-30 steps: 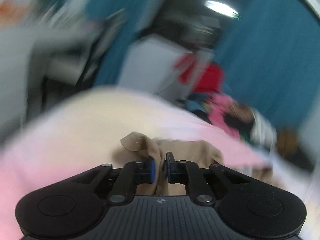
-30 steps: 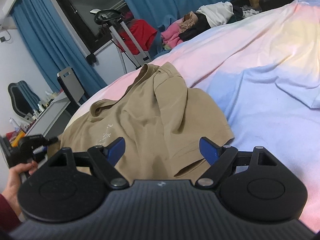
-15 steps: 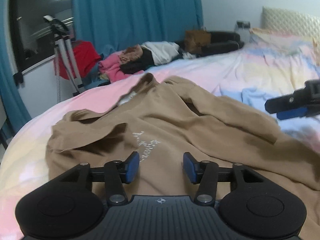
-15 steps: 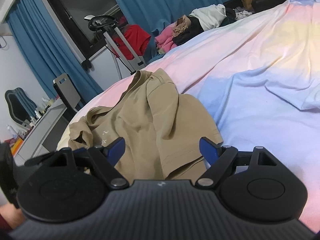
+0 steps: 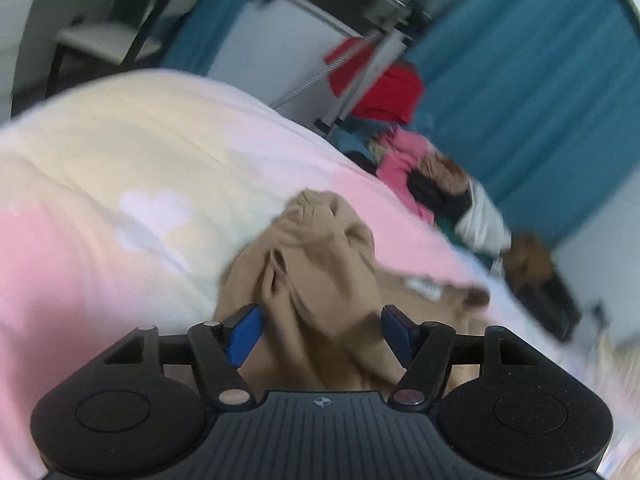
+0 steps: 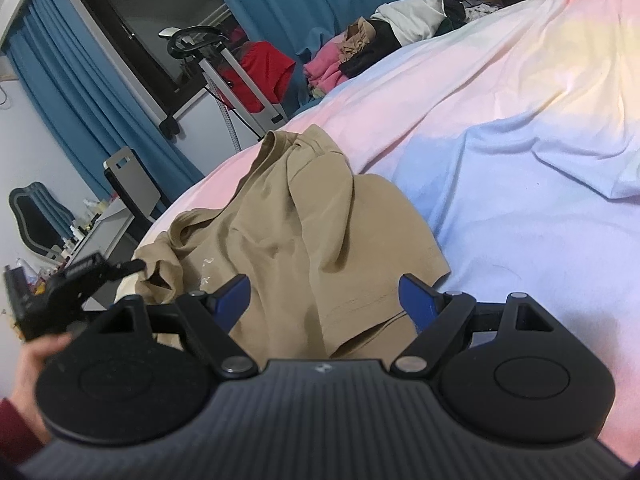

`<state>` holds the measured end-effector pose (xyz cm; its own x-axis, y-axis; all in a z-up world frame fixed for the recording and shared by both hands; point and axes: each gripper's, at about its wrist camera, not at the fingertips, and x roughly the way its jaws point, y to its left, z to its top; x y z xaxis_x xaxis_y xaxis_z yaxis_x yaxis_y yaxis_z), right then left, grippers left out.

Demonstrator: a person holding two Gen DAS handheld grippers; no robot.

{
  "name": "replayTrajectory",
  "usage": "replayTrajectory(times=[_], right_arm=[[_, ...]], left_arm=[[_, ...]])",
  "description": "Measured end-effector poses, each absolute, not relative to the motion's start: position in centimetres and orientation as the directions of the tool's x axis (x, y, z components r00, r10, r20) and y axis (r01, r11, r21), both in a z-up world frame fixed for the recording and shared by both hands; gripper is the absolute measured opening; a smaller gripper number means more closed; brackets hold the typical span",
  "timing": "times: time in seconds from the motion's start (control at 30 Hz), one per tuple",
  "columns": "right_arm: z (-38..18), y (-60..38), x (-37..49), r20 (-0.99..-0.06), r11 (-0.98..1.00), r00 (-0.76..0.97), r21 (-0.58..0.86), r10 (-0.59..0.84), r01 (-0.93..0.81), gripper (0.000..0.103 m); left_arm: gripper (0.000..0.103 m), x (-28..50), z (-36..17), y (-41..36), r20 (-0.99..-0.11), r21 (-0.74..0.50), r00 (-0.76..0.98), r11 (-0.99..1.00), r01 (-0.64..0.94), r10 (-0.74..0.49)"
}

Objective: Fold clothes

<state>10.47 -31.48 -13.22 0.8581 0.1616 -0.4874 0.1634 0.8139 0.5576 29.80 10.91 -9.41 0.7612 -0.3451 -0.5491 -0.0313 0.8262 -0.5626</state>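
Observation:
A tan T-shirt (image 6: pixel 304 232) lies crumpled on the pastel bed sheet (image 6: pixel 520 160). In the blurred left wrist view a bunched part of the shirt (image 5: pixel 316 264) sits between and beyond the jaws. My left gripper (image 5: pixel 322 330) is open, low over the shirt's edge; it also shows in the right wrist view (image 6: pixel 80 276) at the shirt's left side, held by a hand. My right gripper (image 6: pixel 325 300) is open and empty, just above the shirt's near hem.
A pile of pink, black and white clothes (image 6: pixel 376 48) lies at the bed's far edge. A stand with a red garment (image 6: pixel 256 72), blue curtains (image 6: pixel 80 92), a chair (image 6: pixel 132 184) and a cluttered desk (image 6: pixel 80 232) stand beyond the bed.
The left gripper has opened wider and swung left and down to the shirt's edge, with the view blurring. The right gripper has held nearly still, open.

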Motion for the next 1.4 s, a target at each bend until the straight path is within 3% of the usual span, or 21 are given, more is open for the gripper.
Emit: replayTrajectory(times=[0.07,0.17,0.2,0.23,0.5,0.7,0.87,0.97,1.07,1.27,1.33,1.4], right_arm=[[-13.5,-31.5,10.6,-0.490,0.813,0.856,0.558,0.161,0.166,0.083],[-13.9,-31.6,10.9,-0.497,0.814,0.852,0.555,0.161,0.170,0.083],[-14.0,-31.6,11.0,-0.501,0.814,0.850,0.555,0.162,0.172,0.083],[-14.2,-31.6,11.1,-0.503,0.814,0.849,0.555,0.163,0.173,0.083],[-14.2,-31.4,10.9,-0.501,0.823,0.856,0.536,0.130,0.189,0.083],[-14.3,-31.1,11.0,-0.510,0.834,0.853,0.514,0.111,0.198,0.083],[-14.5,-30.7,11.5,-0.516,0.851,0.851,0.487,0.096,0.199,0.084],[-14.5,-30.6,11.6,-0.510,0.858,0.856,0.475,0.088,0.195,0.085],[-14.6,-30.4,11.8,-0.508,0.866,0.858,0.461,0.080,0.192,0.085],[-14.5,-30.3,11.8,-0.507,0.866,0.858,0.463,0.084,0.189,0.085],[-14.4,-30.3,11.7,-0.506,0.864,0.858,0.468,0.089,0.186,0.085],[-14.3,-30.4,11.6,-0.504,0.862,0.859,0.473,0.095,0.182,0.085]], left_arm=[[0.064,30.7,-9.3,10.9,-0.532,-0.577,0.782,0.815,-0.053,-0.325],[0.034,31.4,-8.7,10.2,-0.541,-0.517,0.794,0.855,-0.052,-0.279],[0.019,31.6,-8.5,9.9,-0.551,-0.484,0.793,0.874,-0.049,-0.260],[0.012,31.6,-8.1,9.7,-0.559,-0.439,0.795,0.897,-0.044,-0.235],[0.009,30.4,-4.0,13.6,-0.493,-0.364,0.847,0.931,0.008,-0.200],[0.008,33.0,-1.0,17.6,-0.577,-0.236,0.808,0.971,-0.025,-0.119],[0.002,34.3,-0.5,20.7,-0.589,-0.146,0.808,0.984,-0.098,-0.006],[0.002,34.9,-0.8,22.6,-0.580,-0.096,0.809,0.979,-0.178,0.090],[0.002,34.7,-2.2,24.4,-0.612,-0.164,0.787,0.962,-0.219,0.075],[0.034,31.1,-3.9,23.8,-0.561,-0.439,0.802,0.895,-0.078,-0.205],[0.054,29.9,-4.1,22.4,-0.522,-0.473,0.803,0.881,0.010,-0.289],[0.058,29.1,-4.5,21.1,-0.490,-0.494,0.791,0.865,0.095,-0.367]])
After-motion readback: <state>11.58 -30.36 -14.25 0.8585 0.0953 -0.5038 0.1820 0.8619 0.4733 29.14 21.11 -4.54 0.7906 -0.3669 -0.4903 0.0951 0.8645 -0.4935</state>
